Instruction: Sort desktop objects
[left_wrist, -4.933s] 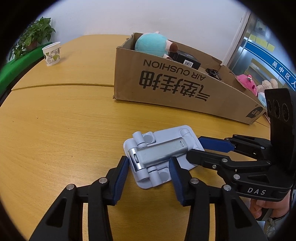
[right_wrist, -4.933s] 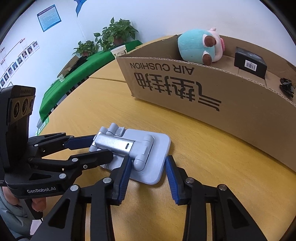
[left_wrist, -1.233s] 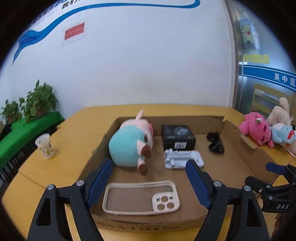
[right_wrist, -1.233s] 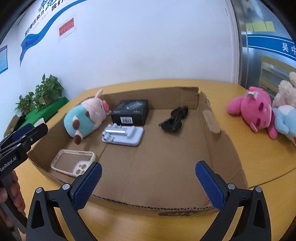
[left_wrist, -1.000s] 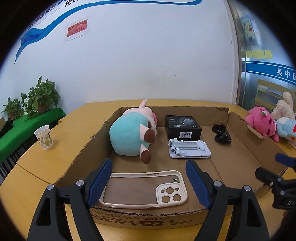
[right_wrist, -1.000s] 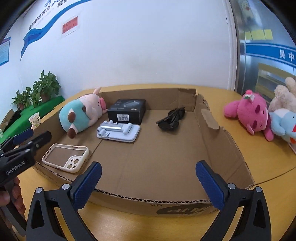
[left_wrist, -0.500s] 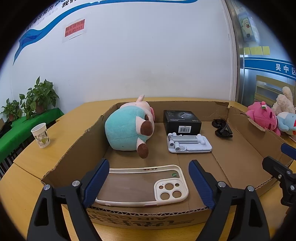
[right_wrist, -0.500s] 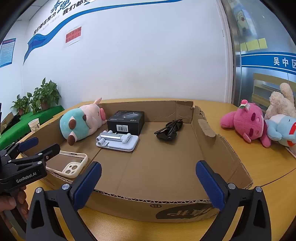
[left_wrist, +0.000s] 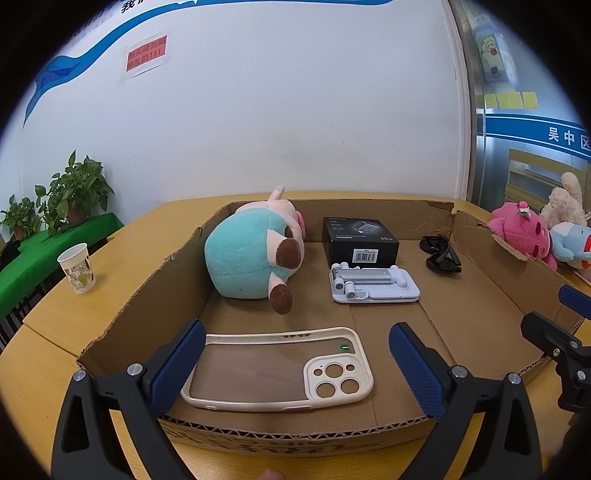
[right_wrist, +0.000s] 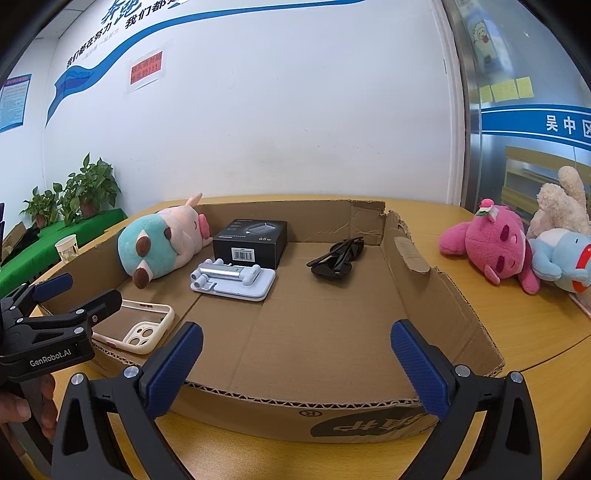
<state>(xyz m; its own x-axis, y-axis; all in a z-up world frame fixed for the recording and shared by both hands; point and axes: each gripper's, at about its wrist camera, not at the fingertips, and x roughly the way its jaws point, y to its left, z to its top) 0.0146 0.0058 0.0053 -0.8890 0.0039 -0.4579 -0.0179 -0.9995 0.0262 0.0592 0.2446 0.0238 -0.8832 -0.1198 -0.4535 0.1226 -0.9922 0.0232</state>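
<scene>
An open cardboard box lies on the wooden table. In it are a teal and pink plush pig, a black boxed charger, a pale blue folding phone stand, black sunglasses and a cream phone case. My left gripper is open and empty, at the box's near wall above the phone case. My right gripper is open and empty at the near wall, right of the left one.
A paper cup stands on the table left of the box. A pink plush, a blue plush and a beige plush lie to the right of the box. Potted plants stand on a green surface at far left.
4.9 s ago both grippers were around the phone stand on the table outside the box. It now lies in the box. Both grippers are open and have drawn back to its near wall.
</scene>
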